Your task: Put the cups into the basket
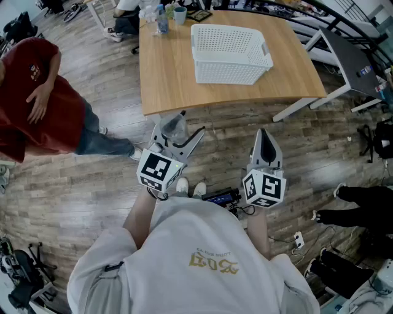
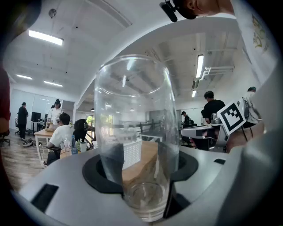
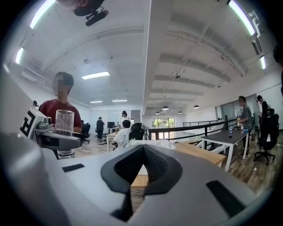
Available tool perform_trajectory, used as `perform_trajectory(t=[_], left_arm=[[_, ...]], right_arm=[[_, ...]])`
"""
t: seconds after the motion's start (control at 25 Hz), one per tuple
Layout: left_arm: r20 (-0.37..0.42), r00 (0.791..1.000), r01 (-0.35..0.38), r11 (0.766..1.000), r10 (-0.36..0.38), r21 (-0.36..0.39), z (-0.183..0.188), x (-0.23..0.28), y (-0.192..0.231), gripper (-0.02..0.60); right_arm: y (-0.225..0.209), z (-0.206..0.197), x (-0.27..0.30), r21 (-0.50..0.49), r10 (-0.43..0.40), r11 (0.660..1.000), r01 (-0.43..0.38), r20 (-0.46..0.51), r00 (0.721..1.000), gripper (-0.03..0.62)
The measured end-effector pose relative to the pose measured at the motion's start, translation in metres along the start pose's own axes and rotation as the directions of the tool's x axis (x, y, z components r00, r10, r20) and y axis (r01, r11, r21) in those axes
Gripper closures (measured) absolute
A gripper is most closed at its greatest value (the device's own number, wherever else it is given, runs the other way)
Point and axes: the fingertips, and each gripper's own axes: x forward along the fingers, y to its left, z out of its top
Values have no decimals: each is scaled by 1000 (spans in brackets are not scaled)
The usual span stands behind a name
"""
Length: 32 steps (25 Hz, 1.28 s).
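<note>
A clear glass cup (image 1: 175, 127) stands upright between the jaws of my left gripper (image 1: 177, 142), which is shut on it, held over the wooden floor just short of the table's near edge. In the left gripper view the cup (image 2: 135, 132) fills the middle, with the dark pads (image 2: 104, 170) pressed against its lower part. My right gripper (image 1: 268, 147) is shut with nothing in it, and its jaws meet in a point (image 3: 141, 170). The white perforated basket (image 1: 228, 54) sits empty on the wooden table (image 1: 178, 86), ahead of both grippers.
A person in a red shirt (image 1: 37, 104) stands at the left. A bottle (image 1: 162, 19) and a teal cup (image 1: 179, 13) stand on the table's far edge. A dark table (image 1: 353, 58) is at the right. Cables and bags (image 1: 359, 208) lie on the floor.
</note>
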Motion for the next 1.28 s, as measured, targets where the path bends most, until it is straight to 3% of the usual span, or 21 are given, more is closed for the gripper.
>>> perform_trajectory(t=[0.8, 1.28], left_arm=[[-38, 999, -39, 999, 39, 9, -2, 3, -15, 311], [-41, 999, -11, 1000, 11, 2, -1, 28, -19, 310]], right_arm=[[-6, -5, -8, 38, 67, 997, -68, 11, 998, 583], [-27, -8, 2, 54, 44, 998, -44, 6, 999, 583]])
